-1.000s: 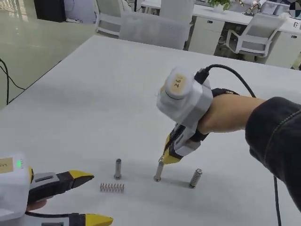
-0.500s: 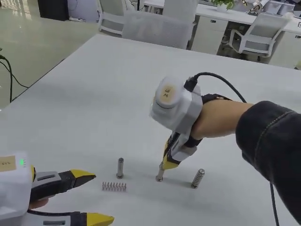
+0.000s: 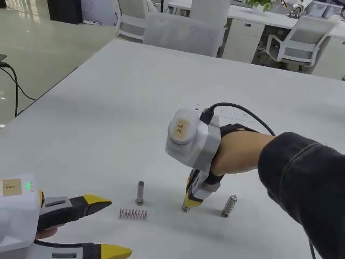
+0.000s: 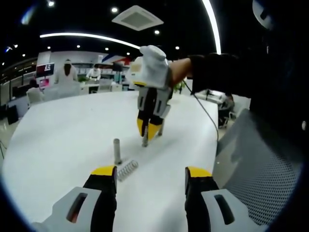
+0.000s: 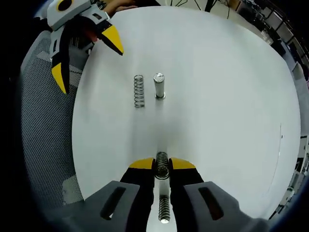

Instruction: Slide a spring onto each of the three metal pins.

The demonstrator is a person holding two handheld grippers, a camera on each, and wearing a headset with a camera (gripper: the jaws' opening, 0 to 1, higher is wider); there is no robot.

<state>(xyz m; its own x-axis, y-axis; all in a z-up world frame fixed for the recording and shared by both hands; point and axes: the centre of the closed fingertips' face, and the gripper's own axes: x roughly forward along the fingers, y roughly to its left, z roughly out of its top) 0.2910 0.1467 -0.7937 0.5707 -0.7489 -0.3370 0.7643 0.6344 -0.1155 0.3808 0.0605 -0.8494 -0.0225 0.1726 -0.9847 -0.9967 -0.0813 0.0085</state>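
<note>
Three metal pins stand in a row on the white table (image 3: 108, 108). The left pin (image 3: 140, 192) (image 5: 159, 86) (image 4: 117, 151) is bare, with a loose spring (image 3: 132, 214) (image 5: 139, 91) (image 4: 127, 169) lying beside it. My right gripper (image 3: 186, 204) (image 5: 162, 163) (image 4: 147, 130) points down at the middle pin (image 4: 145, 140), shut on a spring (image 5: 162, 162) right over the pin's top. The right pin (image 3: 229, 205) wears a spring. Near the table's front edge, my left gripper (image 3: 110, 226) (image 4: 150, 179) is open and holds nothing.
Office chairs (image 3: 294, 46) and white cabinets (image 3: 240, 38) stand beyond the far edge of the table. A black cable (image 3: 237, 110) arcs from the right gripper over the person's dark sleeve (image 3: 302, 183). The table's left edge (image 3: 64, 78) drops to the floor.
The right gripper has come down with its spring, so its tips now sit low at the middle pin. The left gripper has stayed put. The head camera has shifted slightly.
</note>
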